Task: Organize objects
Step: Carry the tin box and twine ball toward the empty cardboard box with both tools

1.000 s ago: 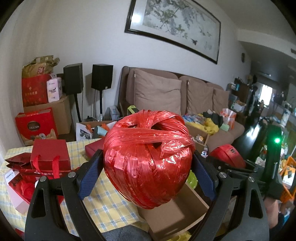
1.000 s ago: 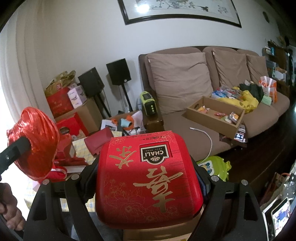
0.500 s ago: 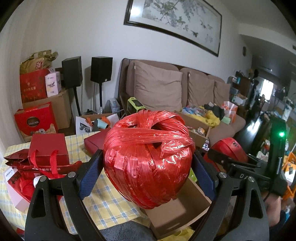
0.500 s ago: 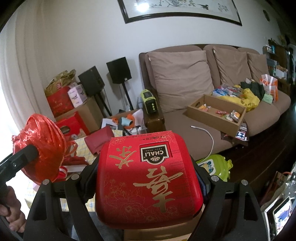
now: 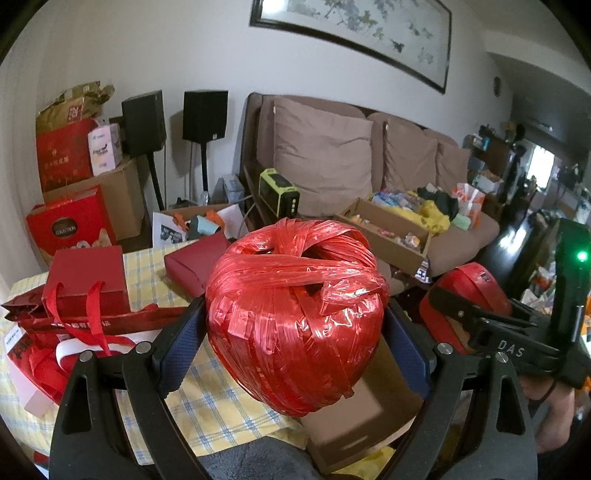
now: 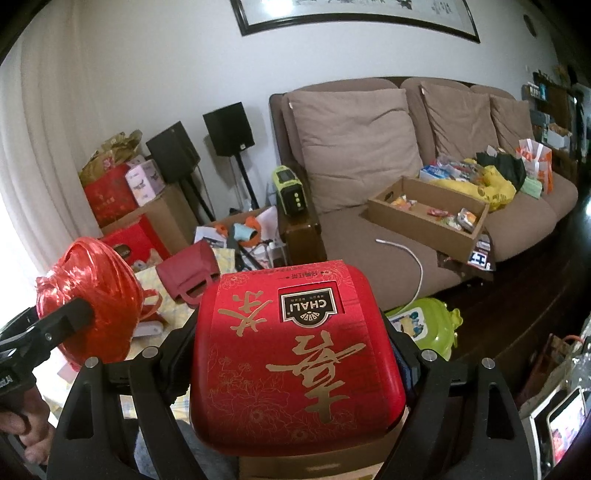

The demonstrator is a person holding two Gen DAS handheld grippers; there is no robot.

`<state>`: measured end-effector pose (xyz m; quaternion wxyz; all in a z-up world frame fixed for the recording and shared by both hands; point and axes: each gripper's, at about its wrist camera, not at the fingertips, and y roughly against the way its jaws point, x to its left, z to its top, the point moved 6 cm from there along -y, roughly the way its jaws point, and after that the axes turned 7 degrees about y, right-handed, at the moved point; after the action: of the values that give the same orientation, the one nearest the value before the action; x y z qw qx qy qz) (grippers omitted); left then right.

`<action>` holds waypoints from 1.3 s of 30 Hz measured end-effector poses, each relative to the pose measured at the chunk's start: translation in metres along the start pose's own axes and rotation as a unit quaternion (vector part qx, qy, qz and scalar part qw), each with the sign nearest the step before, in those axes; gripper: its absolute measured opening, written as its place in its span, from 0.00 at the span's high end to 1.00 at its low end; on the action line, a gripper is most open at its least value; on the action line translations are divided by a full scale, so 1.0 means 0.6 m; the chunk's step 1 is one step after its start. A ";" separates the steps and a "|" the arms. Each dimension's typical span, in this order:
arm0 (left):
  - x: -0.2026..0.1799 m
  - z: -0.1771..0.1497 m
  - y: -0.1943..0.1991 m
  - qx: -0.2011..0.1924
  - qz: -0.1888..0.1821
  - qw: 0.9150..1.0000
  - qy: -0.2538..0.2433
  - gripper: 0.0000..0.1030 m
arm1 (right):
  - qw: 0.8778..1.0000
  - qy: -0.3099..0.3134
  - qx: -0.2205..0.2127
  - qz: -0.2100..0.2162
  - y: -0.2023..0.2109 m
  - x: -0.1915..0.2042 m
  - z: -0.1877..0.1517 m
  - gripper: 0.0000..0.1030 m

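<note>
I'm looking at a lived-in home living room: brown sofa (image 6: 424,221) with loose back cushions (image 6: 354,144), long framed ink painting (image 5: 354,33) on the white wall, two black speakers on stands (image 5: 205,115), stacked red gift boxes (image 5: 70,229), and a table under a yellow checked tablecloth (image 5: 207,410).

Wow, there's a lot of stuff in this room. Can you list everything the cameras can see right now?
ball of plastic twine: one, red, clamped in the left gripper
tea tin: one, red with gold lettering, clamped in the right gripper
cardboard box: one, brown, open, just below the twine
tablecloth: one, yellow check, on the table
gift bags: several, red, on the table at left
speakers: two, black, on stands by the wall
sofa: one, brown, three cushions
snack tray: one, cardboard, on the sofa
painting: one, dark-framed, on the wall
left gripper: black, blue pads
right gripper: black
</note>
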<state>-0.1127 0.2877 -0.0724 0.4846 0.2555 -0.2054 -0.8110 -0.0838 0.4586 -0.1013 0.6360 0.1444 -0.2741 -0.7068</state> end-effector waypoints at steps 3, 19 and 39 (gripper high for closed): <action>0.001 -0.007 -0.013 0.010 0.000 1.000 -0.001 0.12 | 1.000 -0.003 0.005 -0.001 -0.008 -0.005 -0.005 0.18; 0.004 -0.026 -0.046 0.034 -0.002 0.999 -0.002 0.12 | 0.999 -0.004 0.029 -0.024 -0.038 -0.022 -0.027 0.18; 0.018 -0.052 -0.099 0.062 0.012 0.998 -0.003 0.12 | 0.997 -0.011 0.068 -0.027 -0.083 -0.035 -0.060 0.18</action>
<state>-0.1383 0.3018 -0.1335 0.4775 0.2802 -0.2594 -0.7913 -0.1012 0.4740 -0.1619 0.6024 0.1866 -0.3241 -0.7052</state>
